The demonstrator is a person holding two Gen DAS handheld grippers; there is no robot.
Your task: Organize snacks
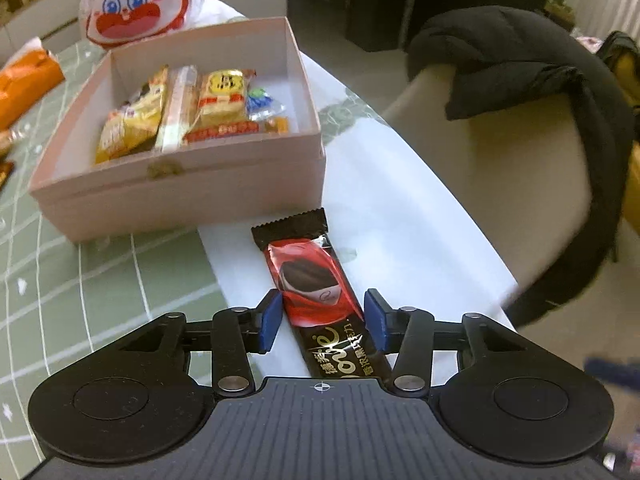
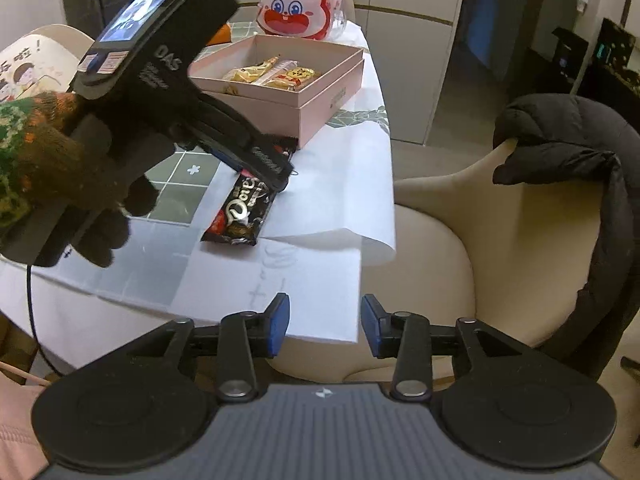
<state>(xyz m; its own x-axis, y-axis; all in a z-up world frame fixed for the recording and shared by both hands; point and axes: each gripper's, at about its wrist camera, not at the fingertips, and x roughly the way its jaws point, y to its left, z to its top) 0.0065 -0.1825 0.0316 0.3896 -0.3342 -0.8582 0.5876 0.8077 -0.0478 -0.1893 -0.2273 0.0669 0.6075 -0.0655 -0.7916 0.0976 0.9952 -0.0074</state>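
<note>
A red and black Dove chocolate bar [image 1: 316,280] lies on white paper on the table, just in front of a pink box [image 1: 176,196] that holds several snack packets [image 1: 188,108]. My left gripper [image 1: 320,320] is open, its blue pads on either side of the bar's near half. The right wrist view shows the bar [image 2: 242,212] lying flat under the left gripper's tip and the box [image 2: 304,96] behind it. My right gripper [image 2: 324,324] is open and empty, off the table's near edge, above a chair.
A rabbit-face bag [image 1: 136,4] stands behind the box. An orange packet [image 1: 24,80] lies at the far left. A cream chair [image 2: 460,240] with a black jacket [image 2: 580,152] stands to the right of the table. The paper sheet [image 2: 320,280] overhangs the table's edge.
</note>
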